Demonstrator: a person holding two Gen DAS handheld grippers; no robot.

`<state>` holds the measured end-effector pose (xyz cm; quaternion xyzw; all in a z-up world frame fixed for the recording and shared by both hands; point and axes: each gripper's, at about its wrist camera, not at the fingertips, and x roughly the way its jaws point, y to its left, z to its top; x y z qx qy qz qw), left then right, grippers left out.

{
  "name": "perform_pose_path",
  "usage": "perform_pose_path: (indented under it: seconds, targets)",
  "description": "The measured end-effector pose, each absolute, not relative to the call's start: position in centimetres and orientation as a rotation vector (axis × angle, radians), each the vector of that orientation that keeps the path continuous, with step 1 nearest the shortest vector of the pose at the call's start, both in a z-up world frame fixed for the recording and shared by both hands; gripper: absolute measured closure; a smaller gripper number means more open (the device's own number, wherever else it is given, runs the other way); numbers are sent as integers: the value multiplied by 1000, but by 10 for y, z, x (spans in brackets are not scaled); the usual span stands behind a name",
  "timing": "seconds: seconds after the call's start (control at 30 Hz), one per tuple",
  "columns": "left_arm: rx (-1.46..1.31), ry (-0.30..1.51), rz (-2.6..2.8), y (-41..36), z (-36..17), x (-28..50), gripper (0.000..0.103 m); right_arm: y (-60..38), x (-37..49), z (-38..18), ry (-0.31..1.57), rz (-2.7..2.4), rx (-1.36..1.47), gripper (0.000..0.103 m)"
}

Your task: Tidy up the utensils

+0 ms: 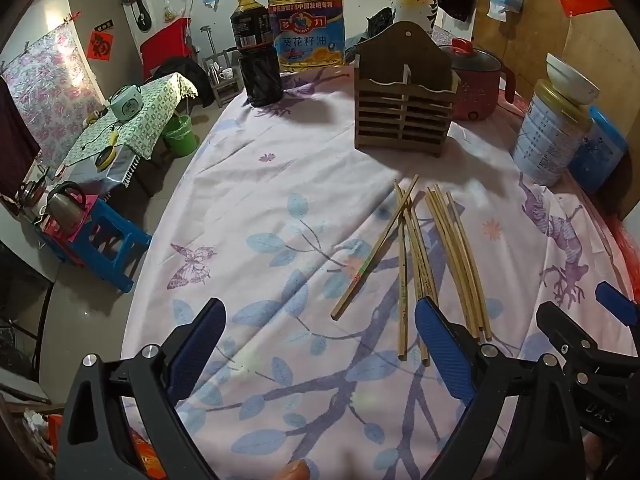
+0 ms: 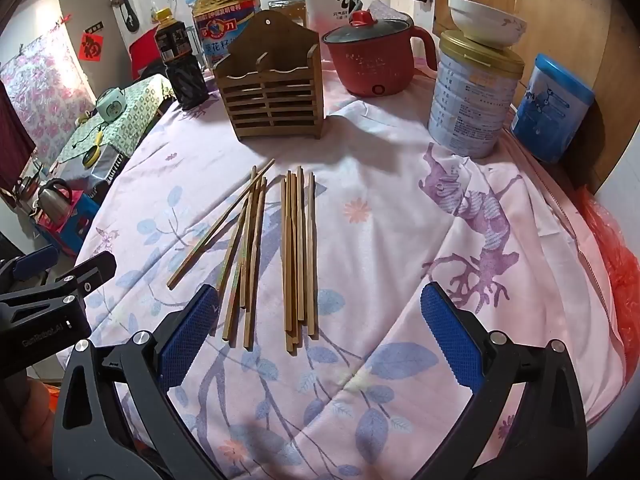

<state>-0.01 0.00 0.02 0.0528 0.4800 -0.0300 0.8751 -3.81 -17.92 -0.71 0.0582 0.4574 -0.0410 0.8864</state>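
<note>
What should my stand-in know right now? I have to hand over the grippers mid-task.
Left gripper: jaws open, empty, above the cloth.
Right gripper: jaws open, empty, near the chopstick ends.
Chopsticks: a loose crossed group and a tidier straight bundle beside it, all lying flat on the tablecloth.
Wooden holder: upright behind them; no chopsticks visible in it.
Done: nothing visibly.
Left: move every chopstick, presumably into the holder.

A: State of the left gripper (image 1: 320, 344)?
B: Jaws wide apart, nothing between them, above the floral tablecloth (image 1: 280, 184).
A: Chopsticks (image 1: 432, 256)?
B: Two loose groups lying flat (one stick crosses diagonally), in front of the wooden utensil holder (image 1: 404, 108). The right gripper (image 1: 580, 320) sits at the frame's right edge.
</note>
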Motion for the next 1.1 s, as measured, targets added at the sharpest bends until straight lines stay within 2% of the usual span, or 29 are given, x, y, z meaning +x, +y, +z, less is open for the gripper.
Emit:
perform_pose_path:
  seconds: [1.1]
  targets:
    - [114,991,-59,0,1,-1,9,-178,-41,-3,939,-85,121,6]
